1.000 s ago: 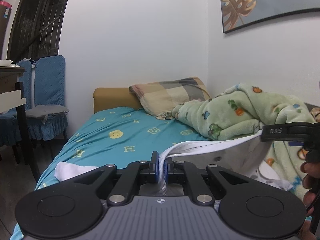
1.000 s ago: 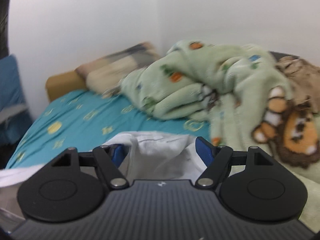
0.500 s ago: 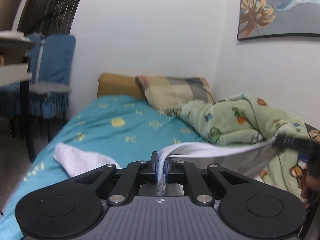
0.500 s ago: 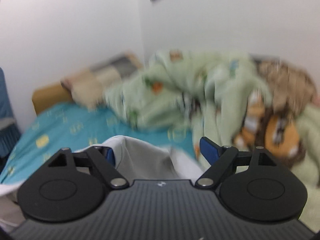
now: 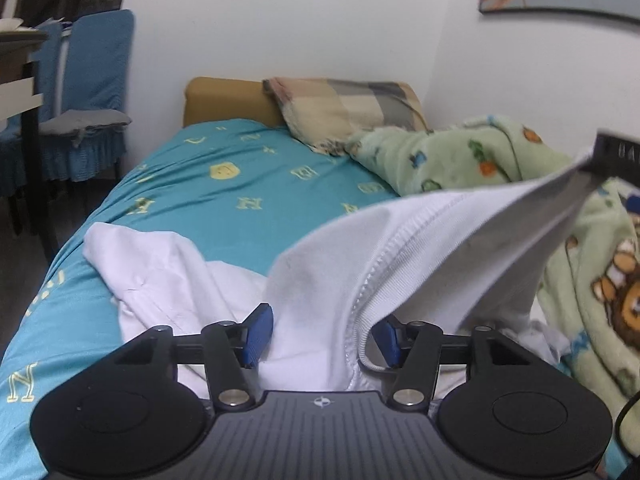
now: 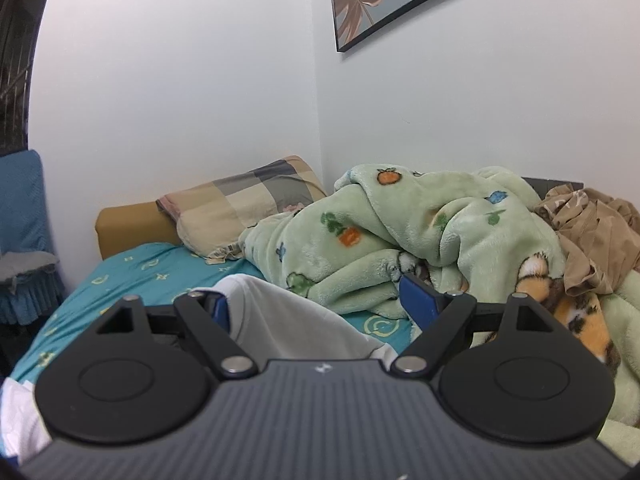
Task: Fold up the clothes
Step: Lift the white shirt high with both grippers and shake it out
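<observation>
A white garment (image 5: pixel 400 256) lies crumpled on the teal bed sheet (image 5: pixel 224 184). My left gripper (image 5: pixel 322 338) is open, its blue pads apart, with the garment's ribbed hem draped loosely between them. The cloth stretches up to the right, where the other gripper's black edge (image 5: pixel 616 156) shows. My right gripper (image 6: pixel 316 304) is open with wide jaws. A fold of the white garment (image 6: pixel 288 320) rests between its fingers, against the left pad, apart from the right one.
A green cartoon blanket (image 6: pixel 420 232) is heaped on the bed's right side, with brown cloth (image 6: pixel 592 232) on it. A checked pillow (image 5: pixel 348 108) lies at the headboard. Blue-covered chairs (image 5: pixel 92 92) and a dark table stand left of the bed.
My left gripper has opened and let go of the garment's hem, which now lies loose between its pads. The right gripper has stayed open and tilted upward.
</observation>
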`<act>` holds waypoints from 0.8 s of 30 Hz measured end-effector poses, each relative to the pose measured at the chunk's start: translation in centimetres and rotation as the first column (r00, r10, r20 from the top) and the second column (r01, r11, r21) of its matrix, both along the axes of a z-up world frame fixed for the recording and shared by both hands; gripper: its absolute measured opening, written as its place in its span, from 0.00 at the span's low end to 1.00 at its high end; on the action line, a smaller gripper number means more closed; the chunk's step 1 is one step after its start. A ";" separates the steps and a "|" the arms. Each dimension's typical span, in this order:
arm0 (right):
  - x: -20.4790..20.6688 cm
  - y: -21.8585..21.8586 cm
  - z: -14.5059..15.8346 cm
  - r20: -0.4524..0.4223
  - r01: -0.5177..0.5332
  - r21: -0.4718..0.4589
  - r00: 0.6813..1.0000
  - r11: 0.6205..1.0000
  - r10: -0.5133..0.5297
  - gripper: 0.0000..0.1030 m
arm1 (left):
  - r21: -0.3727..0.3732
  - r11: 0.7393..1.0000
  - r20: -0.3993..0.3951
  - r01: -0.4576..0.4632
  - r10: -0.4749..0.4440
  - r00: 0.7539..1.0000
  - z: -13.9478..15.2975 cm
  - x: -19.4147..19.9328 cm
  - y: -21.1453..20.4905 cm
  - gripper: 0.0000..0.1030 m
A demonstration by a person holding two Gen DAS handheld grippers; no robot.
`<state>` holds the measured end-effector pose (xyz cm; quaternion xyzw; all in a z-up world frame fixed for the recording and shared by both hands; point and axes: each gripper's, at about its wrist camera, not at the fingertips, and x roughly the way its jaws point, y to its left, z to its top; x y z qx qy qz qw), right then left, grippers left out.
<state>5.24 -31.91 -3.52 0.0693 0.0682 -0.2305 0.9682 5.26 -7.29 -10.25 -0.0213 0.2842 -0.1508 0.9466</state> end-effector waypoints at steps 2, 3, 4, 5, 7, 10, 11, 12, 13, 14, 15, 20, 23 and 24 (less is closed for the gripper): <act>-0.2 -0.1 0.2 0.013 -0.002 -0.003 1.000 1.000 0.002 0.81 | 0.070 0.997 -0.008 -0.039 0.040 0.999 -0.5 -0.5 -0.2 0.67; -0.3 -0.3 0.4 0.023 0.001 -0.014 1.000 1.000 -0.001 0.81 | 0.108 0.991 -0.007 -0.083 0.084 0.996 -0.8 -0.9 -0.1 0.70; -0.5 -0.5 0.5 0.031 0.004 -0.018 1.000 1.000 -0.003 0.81 | 0.102 0.987 0.012 -0.123 0.122 0.992 -0.5 -1.4 0.4 0.74; -0.5 -0.8 0.5 0.034 0.006 -0.012 0.999 1.000 -0.005 0.81 | 0.071 0.985 0.040 -0.160 0.158 0.987 0.0 -2.0 1.2 0.81; -0.4 -1.2 0.3 0.018 -0.002 0.006 1.000 1.000 0.002 0.81 | 0.007 0.973 0.092 -0.232 0.230 0.969 0.9 -3.2 2.6 0.84; 0.5 -0.7 -0.5 -0.073 -0.047 -0.004 0.996 0.999 0.046 0.81 | -0.018 0.946 0.188 -0.325 0.322 0.928 2.3 -4.6 3.9 0.86; 0.8 -0.6 -0.8 -0.103 -0.062 -0.006 0.993 0.998 0.061 0.81 | -0.022 0.934 0.213 -0.355 0.352 0.912 2.6 -4.9 4.3 0.87; 0.8 -0.5 -0.9 -0.127 -0.078 0.000 0.989 0.997 0.078 0.81 | -0.037 0.927 0.212 -0.373 0.372 0.904 2.9 -5.1 4.9 0.87; 0.6 -0.4 -0.8 -0.141 -0.096 0.018 0.985 0.995 0.098 0.81 | -0.059 0.921 0.196 -0.384 0.388 0.901 3.3 -5.3 5.5 0.87; 0.1 -0.4 -0.5 -0.146 -0.109 0.034 0.983 0.993 0.113 0.81 | -0.080 0.915 0.179 -0.396 0.404 0.897 3.6 -5.5 6.2 0.87; -0.7 -0.3 0.1 -0.136 -0.116 0.041 0.983 0.992 0.120 0.81 | -0.108 0.910 0.171 -0.401 0.414 0.894 4.1 -5.8 6.9 0.88; -4.5 0.2 6.3 -0.060 -0.164 0.036 0.984 0.986 0.166 0.81 | -0.239 0.885 0.222 -0.399 0.450 0.865 10.8 -8.5 9.4 0.88; -7.2 0.5 12.7 0.039 -0.190 0.009 0.981 0.982 0.190 0.81 | -0.272 0.887 0.347 -0.373 0.452 0.822 17.9 -11.1 9.9 0.88; -8.3 0.7 15.0 0.075 -0.198 -0.008 0.977 0.980 0.198 0.81 | -0.282 0.889 0.390 -0.360 0.449 0.804 20.4 -12.3 10.0 0.89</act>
